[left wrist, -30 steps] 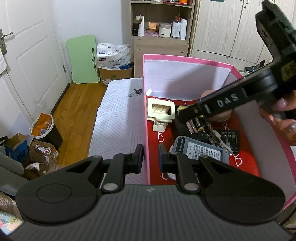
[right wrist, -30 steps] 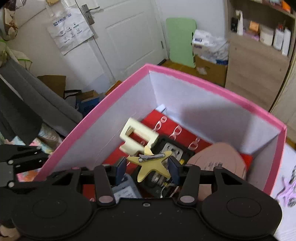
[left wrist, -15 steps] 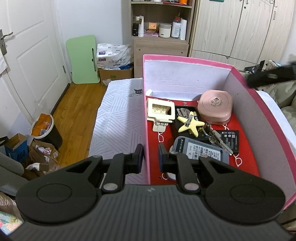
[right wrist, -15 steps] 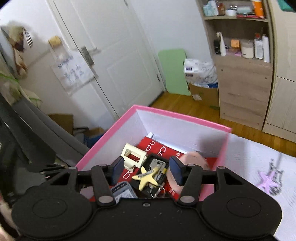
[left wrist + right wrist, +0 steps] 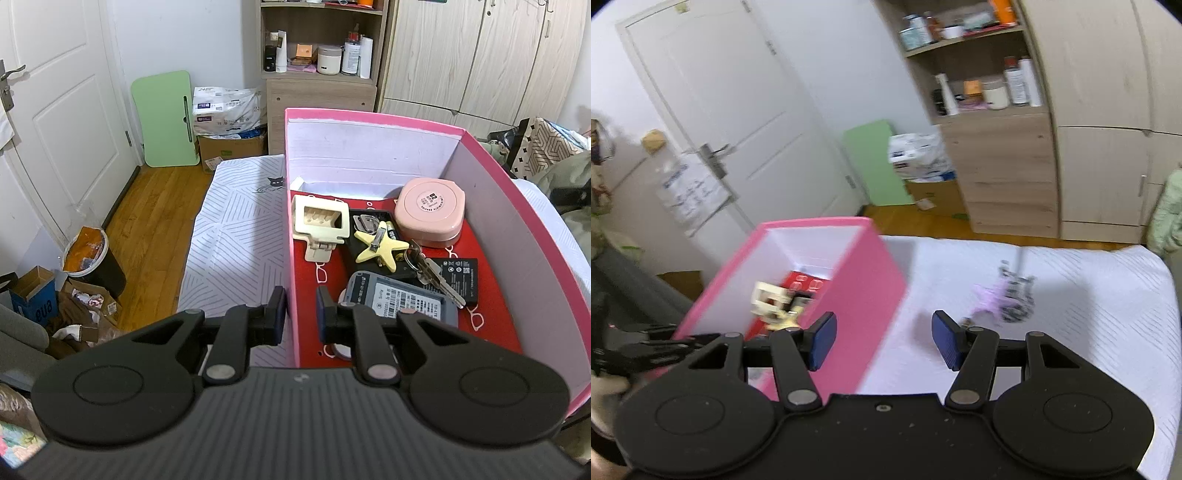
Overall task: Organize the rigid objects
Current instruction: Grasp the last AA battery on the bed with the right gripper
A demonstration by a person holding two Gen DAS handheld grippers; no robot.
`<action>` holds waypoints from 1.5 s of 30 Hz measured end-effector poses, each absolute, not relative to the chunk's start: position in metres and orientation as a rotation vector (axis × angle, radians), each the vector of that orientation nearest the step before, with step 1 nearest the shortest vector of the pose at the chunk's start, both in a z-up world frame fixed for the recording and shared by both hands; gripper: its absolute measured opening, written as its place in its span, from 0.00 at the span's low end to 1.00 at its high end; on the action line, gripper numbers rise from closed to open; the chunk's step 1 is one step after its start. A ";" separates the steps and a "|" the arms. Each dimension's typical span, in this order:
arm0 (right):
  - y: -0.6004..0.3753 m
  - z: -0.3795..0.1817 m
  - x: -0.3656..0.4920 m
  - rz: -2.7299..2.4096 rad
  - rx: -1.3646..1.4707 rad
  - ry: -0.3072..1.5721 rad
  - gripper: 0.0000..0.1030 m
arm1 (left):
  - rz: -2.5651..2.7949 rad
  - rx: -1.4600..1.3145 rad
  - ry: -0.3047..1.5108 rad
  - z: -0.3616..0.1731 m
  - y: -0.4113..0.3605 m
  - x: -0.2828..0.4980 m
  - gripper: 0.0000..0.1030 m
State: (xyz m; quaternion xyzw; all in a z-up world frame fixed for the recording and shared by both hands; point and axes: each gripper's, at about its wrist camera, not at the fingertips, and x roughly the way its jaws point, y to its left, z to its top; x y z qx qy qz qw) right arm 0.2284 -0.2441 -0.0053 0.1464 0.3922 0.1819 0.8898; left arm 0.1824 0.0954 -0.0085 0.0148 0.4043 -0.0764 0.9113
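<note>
Swinging off the pink box (image 5: 798, 258), the right claw (image 5: 882, 341) gaped empty; rushing could miss the purple toy (image 5: 1004, 295).

The box (image 5: 369, 122) stands on the bed (image 5: 236, 229), near its foot edge. Inside: hair claw (image 5: 320, 221) at the left wall, round case (image 5: 430, 212) in the far right corner, star clip (image 5: 378, 248) between them, keys (image 5: 432, 271) and phone (image 5: 400, 301) nearer.

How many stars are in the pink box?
1. The yellow star lies in the middle of the pink box, on a black thing, between the cream clip and the round pink case. More could hide under the pile.
</note>
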 end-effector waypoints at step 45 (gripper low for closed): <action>-0.207 -0.086 0.229 0.276 0.069 0.724 0.11 | -0.155 0.019 0.849 -0.008 0.098 0.187 0.16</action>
